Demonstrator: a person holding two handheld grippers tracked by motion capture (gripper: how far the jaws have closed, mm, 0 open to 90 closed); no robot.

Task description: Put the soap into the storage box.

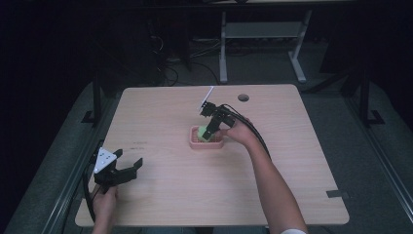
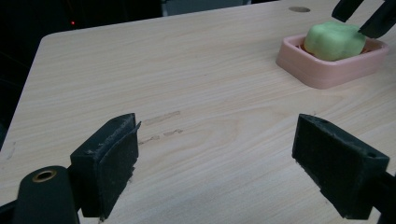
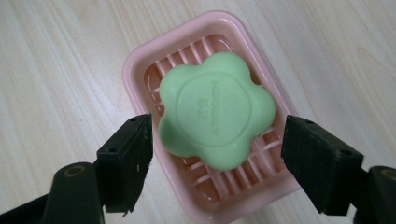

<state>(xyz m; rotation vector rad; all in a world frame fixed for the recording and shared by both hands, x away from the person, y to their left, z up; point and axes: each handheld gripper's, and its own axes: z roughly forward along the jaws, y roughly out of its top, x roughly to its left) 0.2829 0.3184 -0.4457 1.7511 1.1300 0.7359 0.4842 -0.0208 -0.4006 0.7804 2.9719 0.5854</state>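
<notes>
Soap (image 3: pixel 216 109) sits in the pink dish (image 3: pixel 140 60); right gripper (image 3: pixel 217 154) hangs open around it, maybe to grab. Left gripper (image 2: pixel 215 163) waits open.

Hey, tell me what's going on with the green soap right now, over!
Right gripper open, jaws either side of green soap. Soap sits in pink dish. Left gripper open, idle over table. Nothing blocking.

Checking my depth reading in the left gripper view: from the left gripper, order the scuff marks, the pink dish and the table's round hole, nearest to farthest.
1. Scuff marks, just ahead, between the jaws.
2. Pink dish, farther off, upper right.
3. Round hole, at the far edge beyond the dish.
</notes>
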